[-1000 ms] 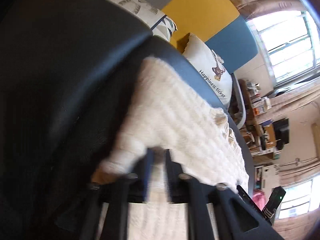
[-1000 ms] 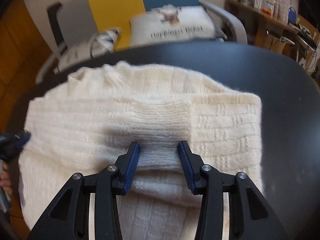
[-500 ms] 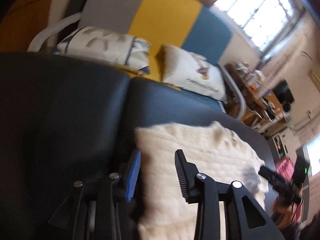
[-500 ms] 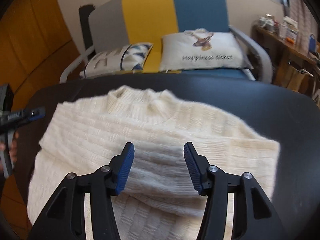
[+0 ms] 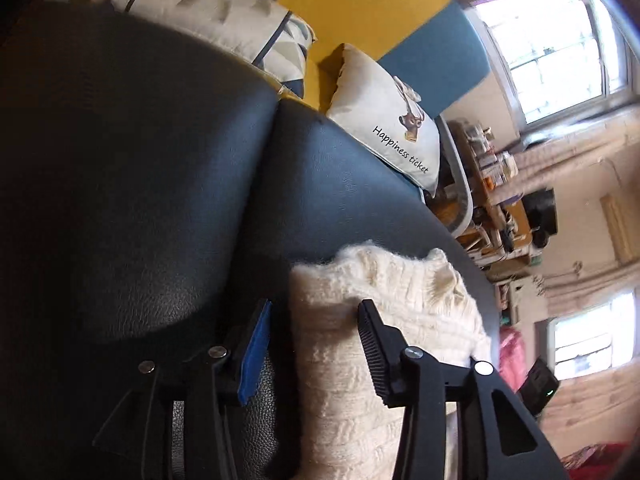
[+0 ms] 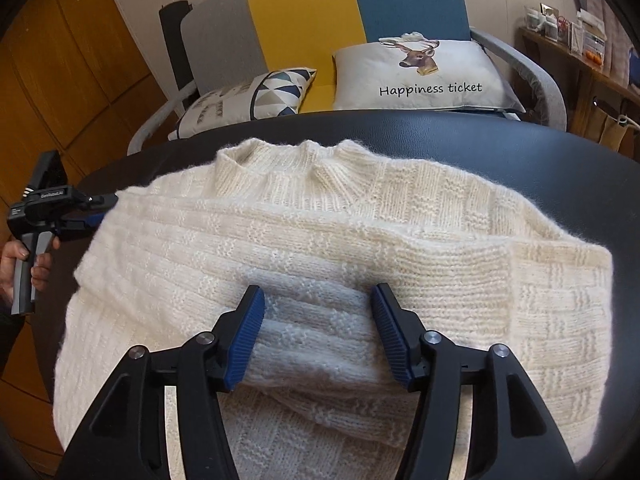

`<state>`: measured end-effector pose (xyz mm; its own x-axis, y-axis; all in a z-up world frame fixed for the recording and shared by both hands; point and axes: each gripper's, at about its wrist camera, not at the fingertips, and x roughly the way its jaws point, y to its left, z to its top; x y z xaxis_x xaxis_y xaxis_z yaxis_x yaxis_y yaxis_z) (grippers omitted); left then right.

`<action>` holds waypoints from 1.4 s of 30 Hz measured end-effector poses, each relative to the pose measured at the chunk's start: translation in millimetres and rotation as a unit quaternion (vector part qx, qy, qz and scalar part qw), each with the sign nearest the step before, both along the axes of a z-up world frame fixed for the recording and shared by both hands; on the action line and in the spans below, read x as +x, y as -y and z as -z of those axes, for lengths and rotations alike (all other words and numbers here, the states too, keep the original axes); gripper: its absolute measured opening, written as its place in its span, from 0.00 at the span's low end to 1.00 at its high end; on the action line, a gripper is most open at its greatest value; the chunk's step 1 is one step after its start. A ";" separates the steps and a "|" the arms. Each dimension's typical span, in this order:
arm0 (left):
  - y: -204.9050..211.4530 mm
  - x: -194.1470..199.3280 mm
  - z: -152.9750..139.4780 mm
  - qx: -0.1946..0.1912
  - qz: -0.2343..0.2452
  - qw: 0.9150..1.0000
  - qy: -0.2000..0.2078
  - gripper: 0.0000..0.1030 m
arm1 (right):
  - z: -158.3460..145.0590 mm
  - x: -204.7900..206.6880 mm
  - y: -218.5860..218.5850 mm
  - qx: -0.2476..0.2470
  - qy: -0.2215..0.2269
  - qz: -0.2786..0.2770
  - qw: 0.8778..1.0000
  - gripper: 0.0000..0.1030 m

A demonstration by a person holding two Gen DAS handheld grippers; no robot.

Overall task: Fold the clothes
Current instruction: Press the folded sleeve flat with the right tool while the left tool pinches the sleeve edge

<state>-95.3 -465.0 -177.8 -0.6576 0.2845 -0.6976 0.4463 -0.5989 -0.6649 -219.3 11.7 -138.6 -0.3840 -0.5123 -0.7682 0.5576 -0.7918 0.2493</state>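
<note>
A: Where is the cream knit sweater (image 6: 360, 240) lying?

B: It is lying flat on the dark padded tabletop (image 6: 520, 148), collar toward the far edge; one sleeve is lying folded across the body.

A: What is the right gripper (image 6: 318, 332) doing?

B: It is hanging over the folded sleeve with its jaws spread wide, pinching nothing; the blue pads are sitting to either side of the sleeve's cuff end.

A: And the left gripper (image 5: 314, 346)?

B: Its jaws are also standing spread; in the left wrist view they are straddling the sweater's side edge, one finger over the wool, the other over bare tabletop; in the right wrist view a hand (image 6: 20, 264) is holding its grip at the tabletop's left rim.

A: Is anything sitting in something?

B: The armchair (image 6: 320, 12) behind the tabletop is holding two cushions: a triangle-patterned cushion (image 6: 248, 100) and a deer cushion (image 6: 424, 76) reading "Happiness ticket"; the shelf (image 6: 580, 52) at the right is carrying small items too blurred to name.
</note>
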 end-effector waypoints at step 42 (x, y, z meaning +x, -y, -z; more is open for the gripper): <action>-60.5 -16.2 -17.4 -0.273 -0.025 0.960 0.062 0.11 | 8.1 17.6 14.1 0.042 -0.061 -0.017 0.997 0.65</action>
<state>-111.5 -404.5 -160.4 -0.5629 -0.1753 -0.8077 0.5386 -0.8191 -0.1976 -201.7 -2.5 -146.8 -0.4605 -0.4621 -0.7579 0.6060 -0.7875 0.1120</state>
